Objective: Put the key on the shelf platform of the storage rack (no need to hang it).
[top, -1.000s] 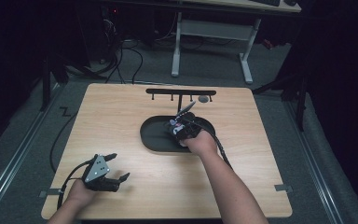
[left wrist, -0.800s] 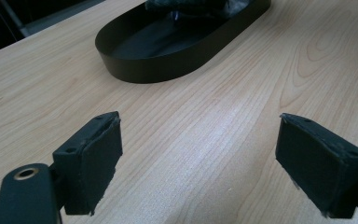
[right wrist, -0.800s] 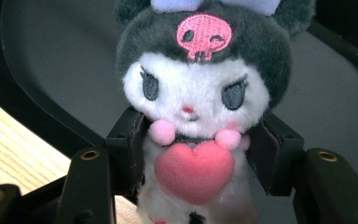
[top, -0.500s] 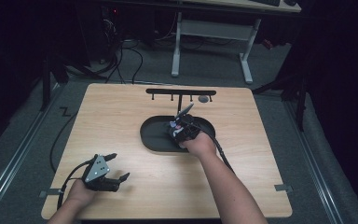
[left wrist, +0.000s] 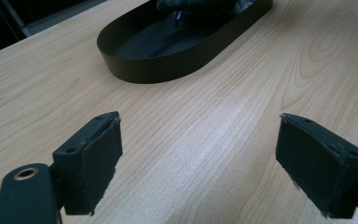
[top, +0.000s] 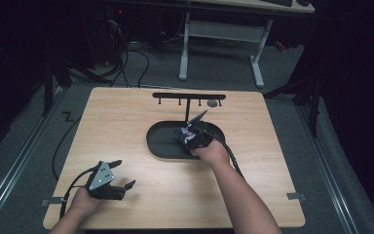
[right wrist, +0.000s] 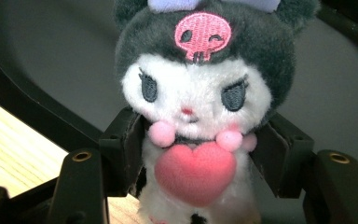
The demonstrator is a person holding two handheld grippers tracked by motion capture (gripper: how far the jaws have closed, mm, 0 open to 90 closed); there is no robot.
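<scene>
Moved: right gripper [right wrist: 196, 154] jaws have just been opening, plush [right wrist: 198, 102] between them, over tray [top: 160, 141].
Left gripper [left wrist: 200, 163]: spread, empty.

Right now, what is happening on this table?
A person works with a gripper in each hand. The right gripper holds a small plush toy over the black oval tray; its fingers have just been opening a little, with the toy's body still between them. The left gripper rests open on the wooden table, nearer the person.

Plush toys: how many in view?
1. The plush toy sits over the black oval tray, between the pads of the right gripper; others may be hidden behind the hand.
</scene>
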